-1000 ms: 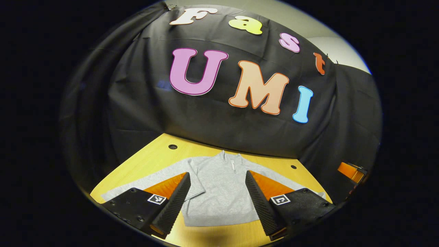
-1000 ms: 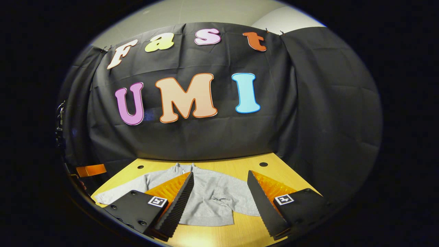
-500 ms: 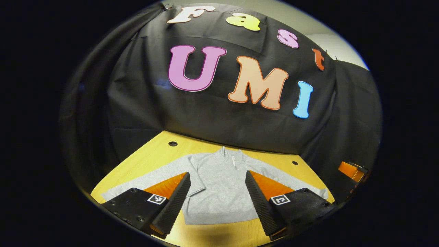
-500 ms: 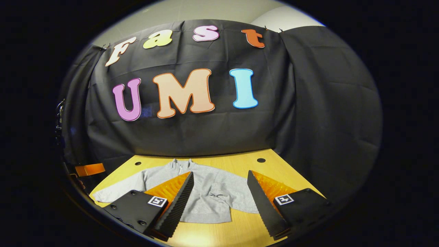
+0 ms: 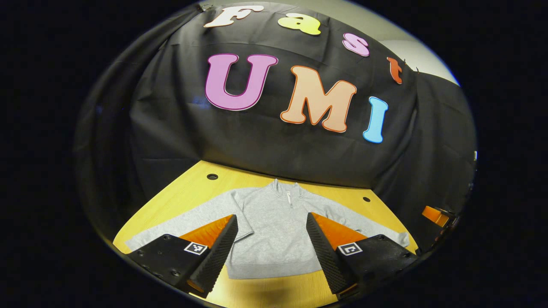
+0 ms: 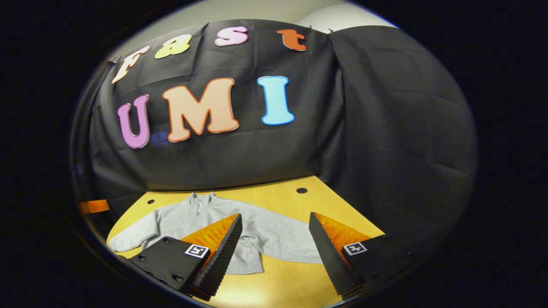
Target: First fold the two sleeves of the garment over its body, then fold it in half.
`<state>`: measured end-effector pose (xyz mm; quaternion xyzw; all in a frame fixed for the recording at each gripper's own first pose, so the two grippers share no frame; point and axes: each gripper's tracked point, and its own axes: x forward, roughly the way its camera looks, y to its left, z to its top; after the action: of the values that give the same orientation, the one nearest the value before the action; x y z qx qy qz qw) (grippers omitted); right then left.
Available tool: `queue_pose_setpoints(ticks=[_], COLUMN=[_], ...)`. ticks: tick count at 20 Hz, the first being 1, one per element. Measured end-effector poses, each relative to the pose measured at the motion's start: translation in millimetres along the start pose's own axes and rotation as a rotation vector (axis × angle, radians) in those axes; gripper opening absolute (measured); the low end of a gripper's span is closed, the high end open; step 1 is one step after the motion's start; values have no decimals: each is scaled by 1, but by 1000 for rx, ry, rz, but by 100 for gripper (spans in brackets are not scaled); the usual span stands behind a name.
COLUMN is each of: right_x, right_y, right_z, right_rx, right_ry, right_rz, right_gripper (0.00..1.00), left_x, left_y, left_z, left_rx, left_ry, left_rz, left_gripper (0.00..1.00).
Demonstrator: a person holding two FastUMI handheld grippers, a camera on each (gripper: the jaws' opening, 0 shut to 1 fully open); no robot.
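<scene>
A grey sweatshirt (image 5: 269, 226) with a short zip collar lies flat on the yellow wooden table (image 5: 192, 192), both sleeves spread out to the sides. My left gripper (image 5: 272, 220) hovers open above its body, near the hem side, with nothing between the fingers. In the right gripper view the same sweatshirt (image 6: 201, 220) lies to the left, its right sleeve (image 6: 282, 244) reaching between the fingers. My right gripper (image 6: 274, 220) is open above that sleeve and holds nothing.
The table has small round holes near its far edge (image 5: 212, 176) (image 6: 302, 190). Black cloth walls close the booth behind and at both sides. The other gripper's body peeks in at the right edge (image 5: 434, 215) and at the left edge (image 6: 94, 206).
The right gripper view has swung to the right, so the sweatshirt sits farther left in it. Both views have tipped slightly downward. Both grippers stay open.
</scene>
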<state>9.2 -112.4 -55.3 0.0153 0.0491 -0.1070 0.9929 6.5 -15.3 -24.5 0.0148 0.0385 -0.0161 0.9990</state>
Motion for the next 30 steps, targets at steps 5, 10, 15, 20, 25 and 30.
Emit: queue_pose_setpoints(ticks=[5, 10, 15, 20, 25, 30], right_x=[17, 31, 58, 83, 94, 100], right_y=[-70, -113, -150, -183, -195, -196], right_z=[-46, -95, -129, -161, -188, -203], right_rx=[3, 23, 52, 61, 63, 84], right_ry=[84, 172, 240, 320, 394, 435], right_rz=[-124, -177, -220, -242, -233, -216], right_gripper=[94, 95, 98, 95, 98, 95], left_x=[3, 9, 11, 13, 16, 19], left_y=[-1, -2, -5, -12, -17, -24], left_z=[-4, -7, -14, -26, -32, -39], left_rx=[3, 20, 6, -14, -6, -8], left_ry=[18, 28, 45, 73, 89, 106], left_rz=[3, 16, 26, 31, 41, 52], left_gripper=[94, 94, 94, 94, 94, 94])
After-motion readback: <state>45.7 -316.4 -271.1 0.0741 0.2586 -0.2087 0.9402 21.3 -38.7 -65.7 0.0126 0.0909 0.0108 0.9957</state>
